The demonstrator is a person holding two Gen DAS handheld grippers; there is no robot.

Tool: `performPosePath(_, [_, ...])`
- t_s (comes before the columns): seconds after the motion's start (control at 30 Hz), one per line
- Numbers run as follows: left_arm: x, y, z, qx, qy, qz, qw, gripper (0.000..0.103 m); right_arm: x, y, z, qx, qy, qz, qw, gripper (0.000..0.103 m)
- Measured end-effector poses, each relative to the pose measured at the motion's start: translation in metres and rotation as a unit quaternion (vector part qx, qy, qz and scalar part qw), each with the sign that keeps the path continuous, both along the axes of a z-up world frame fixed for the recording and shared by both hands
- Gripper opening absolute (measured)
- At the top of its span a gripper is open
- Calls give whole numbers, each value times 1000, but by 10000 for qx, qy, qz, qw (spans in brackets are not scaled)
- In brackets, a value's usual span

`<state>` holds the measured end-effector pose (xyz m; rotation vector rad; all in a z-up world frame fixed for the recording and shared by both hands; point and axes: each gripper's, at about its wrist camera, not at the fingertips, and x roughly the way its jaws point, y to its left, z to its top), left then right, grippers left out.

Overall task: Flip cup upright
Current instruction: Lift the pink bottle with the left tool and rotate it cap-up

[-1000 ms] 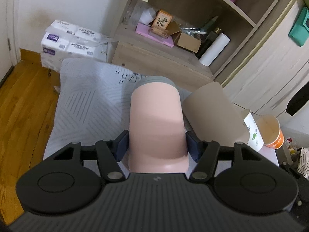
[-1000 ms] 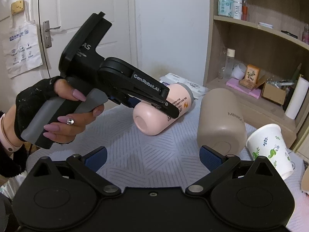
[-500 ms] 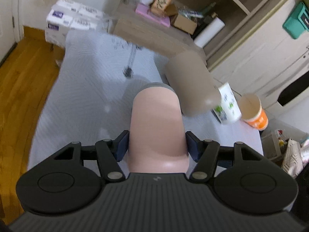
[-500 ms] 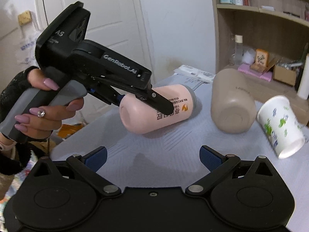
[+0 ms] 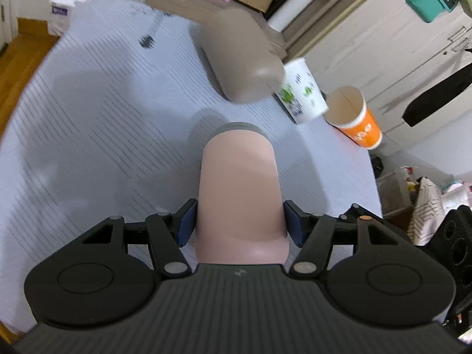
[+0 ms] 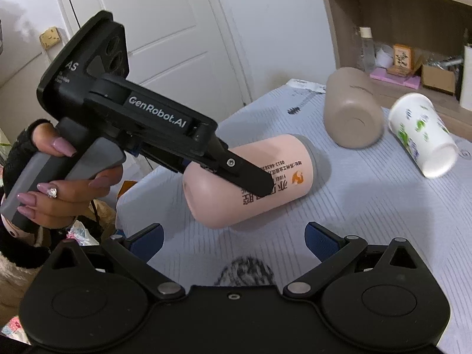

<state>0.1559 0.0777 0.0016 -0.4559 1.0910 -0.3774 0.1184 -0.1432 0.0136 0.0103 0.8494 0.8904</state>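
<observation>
My left gripper [image 5: 239,223] is shut on a pink cup [image 5: 239,194] with a grey lid end, gripping it near its base. In the right wrist view the pink cup [image 6: 265,177] hangs tilted above the grey cloth, lid end lower and pointing away, with the left gripper [image 6: 259,183] clamped across it. My right gripper [image 6: 233,240] is open and empty, near the cloth in front of the cup.
A tan cup [image 5: 240,59] lies on its side on the grey tablecloth [image 5: 88,103]. A white paper cup [image 5: 301,91] lies beside it and an orange paper cup [image 5: 357,118] stands upright. A wooden shelf [image 6: 413,44] is behind. The table edge drops off at left.
My left gripper has lifted the pink cup off the cloth and tipped it, lid end turning downward. The view has swung toward the table. The right gripper stays open.
</observation>
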Motion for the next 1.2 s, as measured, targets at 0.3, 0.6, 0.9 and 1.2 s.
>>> performPosePath(0.3, [7, -43, -3, -162, 108, -307, 9993, 61, -7, -28, 1, -67, 1, -162, 9998, 103])
performPosePath(0.6, [16, -75, -10, -430, 244, -358, 9981, 61, 3, -47, -5, -134, 113, -345, 9993, 103])
performPosePath(0.9, [19, -101, -16, -187, 297, -534, 9980, 63, 9, -56, -10, -114, 160, -530, 9984, 103])
performPosePath(1.2, [18, -89, -4, -214, -37, -697, 9973, 72, 6, -67, -9, -58, 215, -609, 9979, 103])
